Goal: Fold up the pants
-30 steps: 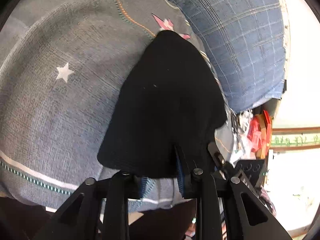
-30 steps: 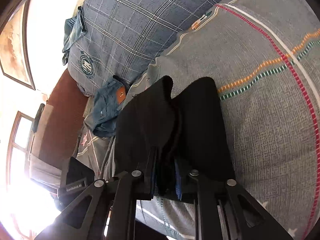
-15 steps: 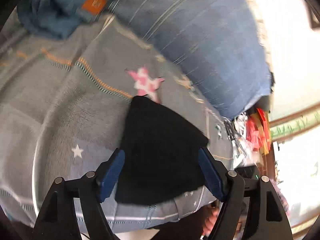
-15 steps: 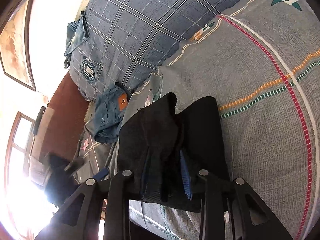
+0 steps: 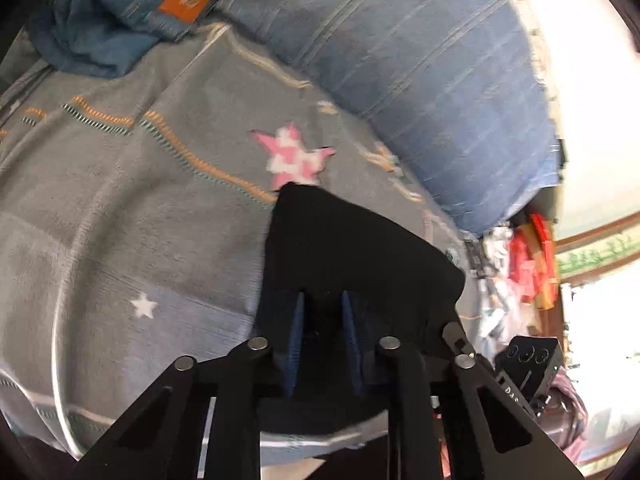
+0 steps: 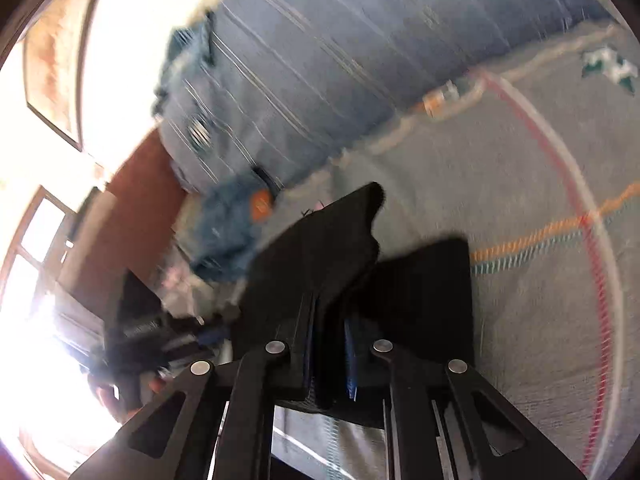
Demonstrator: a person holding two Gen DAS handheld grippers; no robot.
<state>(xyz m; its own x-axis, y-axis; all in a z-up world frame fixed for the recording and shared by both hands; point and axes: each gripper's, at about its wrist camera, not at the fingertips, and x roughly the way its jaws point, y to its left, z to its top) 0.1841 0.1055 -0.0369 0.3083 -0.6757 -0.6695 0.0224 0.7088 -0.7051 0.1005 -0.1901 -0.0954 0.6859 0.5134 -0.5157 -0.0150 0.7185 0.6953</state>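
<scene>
Pants (image 5: 356,256) lie black on the bed (image 5: 120,208), an edge pinched in the shut left tool (image 5: 322,340) and in the closing right tool (image 6: 330,354); lift both evenly, keeping cloth taut.

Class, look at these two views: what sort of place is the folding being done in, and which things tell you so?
Most likely a bedroom. The black pants lie on a grey patterned bedspread with stars, a large blue checked pillow sits behind it, and a window frame shows at the side.
</scene>
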